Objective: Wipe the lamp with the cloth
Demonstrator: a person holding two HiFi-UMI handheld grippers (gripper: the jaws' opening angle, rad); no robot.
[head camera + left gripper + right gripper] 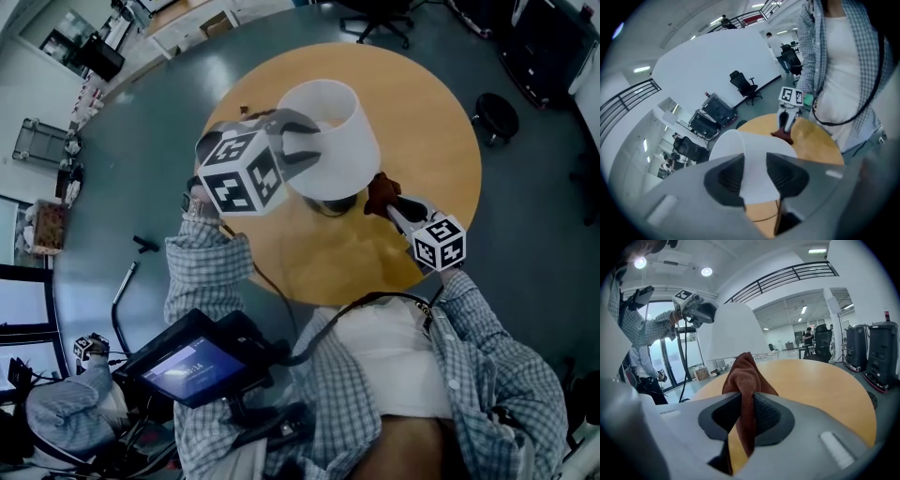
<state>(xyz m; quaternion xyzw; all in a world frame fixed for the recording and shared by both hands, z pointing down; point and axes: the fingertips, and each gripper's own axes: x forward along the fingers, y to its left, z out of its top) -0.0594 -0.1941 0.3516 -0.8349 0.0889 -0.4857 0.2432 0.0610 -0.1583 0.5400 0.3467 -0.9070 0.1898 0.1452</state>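
Tipping is risked: the lamp (342,131) is seemingly clamped at its shade by jaws of the left gripper (754,178); beside the lamp, the cloth (743,376) is clamped by those of the right gripper (750,416).

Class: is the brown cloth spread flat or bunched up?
Bunched: the cloth rises in a crumpled peak, pinched by the right gripper.

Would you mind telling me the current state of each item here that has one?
lamp: standing on the table, shade gripped at its side.
cloth: bunched, pinched between jaws, beside the lamp.
left gripper: shut on the lamp's shade.
right gripper: shut on the cloth.
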